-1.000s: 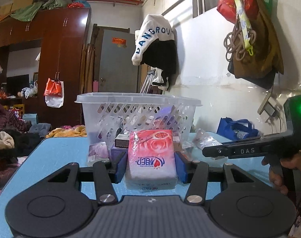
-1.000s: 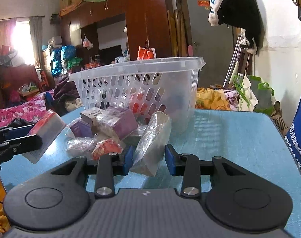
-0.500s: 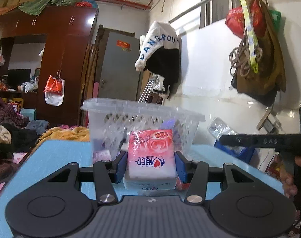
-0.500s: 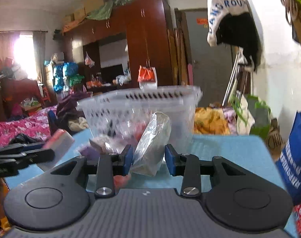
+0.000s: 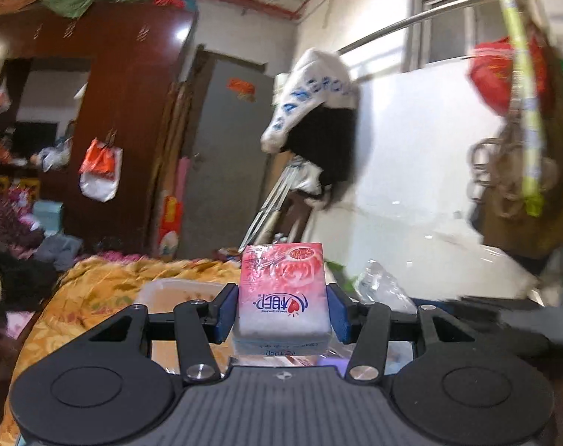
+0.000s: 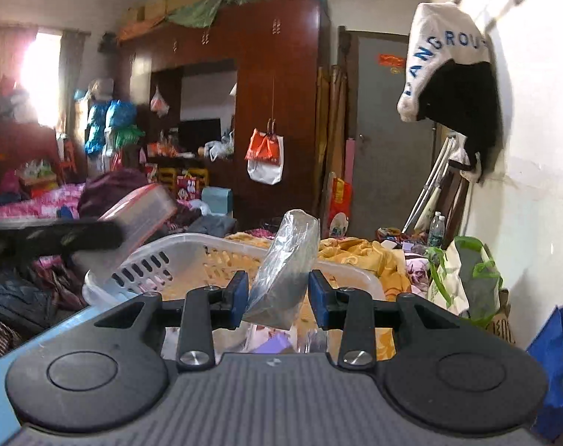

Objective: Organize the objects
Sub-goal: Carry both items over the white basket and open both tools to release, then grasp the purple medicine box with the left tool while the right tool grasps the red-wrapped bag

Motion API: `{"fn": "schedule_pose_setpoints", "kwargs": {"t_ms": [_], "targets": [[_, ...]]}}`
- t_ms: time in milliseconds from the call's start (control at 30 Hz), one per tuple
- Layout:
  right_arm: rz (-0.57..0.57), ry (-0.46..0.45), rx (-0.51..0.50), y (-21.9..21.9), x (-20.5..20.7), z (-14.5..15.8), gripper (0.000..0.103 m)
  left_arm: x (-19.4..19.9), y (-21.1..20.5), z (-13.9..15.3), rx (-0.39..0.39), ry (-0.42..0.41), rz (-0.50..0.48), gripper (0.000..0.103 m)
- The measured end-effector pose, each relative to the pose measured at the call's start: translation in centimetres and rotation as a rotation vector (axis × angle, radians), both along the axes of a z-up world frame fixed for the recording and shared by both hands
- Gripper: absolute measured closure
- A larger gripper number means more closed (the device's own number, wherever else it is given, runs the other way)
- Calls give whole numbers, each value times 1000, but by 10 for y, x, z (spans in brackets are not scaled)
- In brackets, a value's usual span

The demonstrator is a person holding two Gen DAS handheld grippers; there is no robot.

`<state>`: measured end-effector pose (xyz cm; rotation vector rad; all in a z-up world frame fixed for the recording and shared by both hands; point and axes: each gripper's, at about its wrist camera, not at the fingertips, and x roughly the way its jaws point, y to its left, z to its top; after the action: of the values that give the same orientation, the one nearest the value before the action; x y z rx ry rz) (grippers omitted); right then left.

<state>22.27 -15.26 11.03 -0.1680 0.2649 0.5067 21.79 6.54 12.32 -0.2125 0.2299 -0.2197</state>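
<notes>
My left gripper is shut on a pink tissue pack with a rose print, held above the white plastic basket. My right gripper is shut on a clear plastic bag with something dark inside, held over the same basket. The left gripper with the tissue pack shows blurred at the left of the right wrist view. The right gripper and its bag show at the right of the left wrist view. Small purple and pink items lie inside the basket.
The blue table shows at the lower left of the right wrist view. A white wall with a hanging white jacket runs along the right. A green-and-white bag and a blue bag stand on the right.
Both grippers have risen from table level with their loads and now hang over the basket's open top. The items left on the table have dropped out of view.
</notes>
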Motion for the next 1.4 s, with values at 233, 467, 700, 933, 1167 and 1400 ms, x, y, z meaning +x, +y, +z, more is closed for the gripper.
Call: {"fn": "schedule_pose_setpoints", "kwargs": {"t_ms": [233, 467, 700, 933, 1167, 1400], "targets": [[25, -45, 38, -5, -23, -8, 7, 38, 9, -21, -1, 125, 5, 26], [72, 70, 153, -44, -79, -65, 0, -53, 29, -39, 11, -36, -14, 10], [143, 294, 120, -31, -70, -104, 1, -67, 30, -86, 96, 152, 8, 10], [142, 364, 61, -20, -64, -115, 42, -43, 53, -108, 63, 300, 34, 13], [126, 330, 69, -29, -74, -120, 51, -29, 59, -119, 26, 360, 26, 13], [135, 276, 126, -37, -80, -115, 51, -24, 56, -123, 36, 389, 26, 32]]}}
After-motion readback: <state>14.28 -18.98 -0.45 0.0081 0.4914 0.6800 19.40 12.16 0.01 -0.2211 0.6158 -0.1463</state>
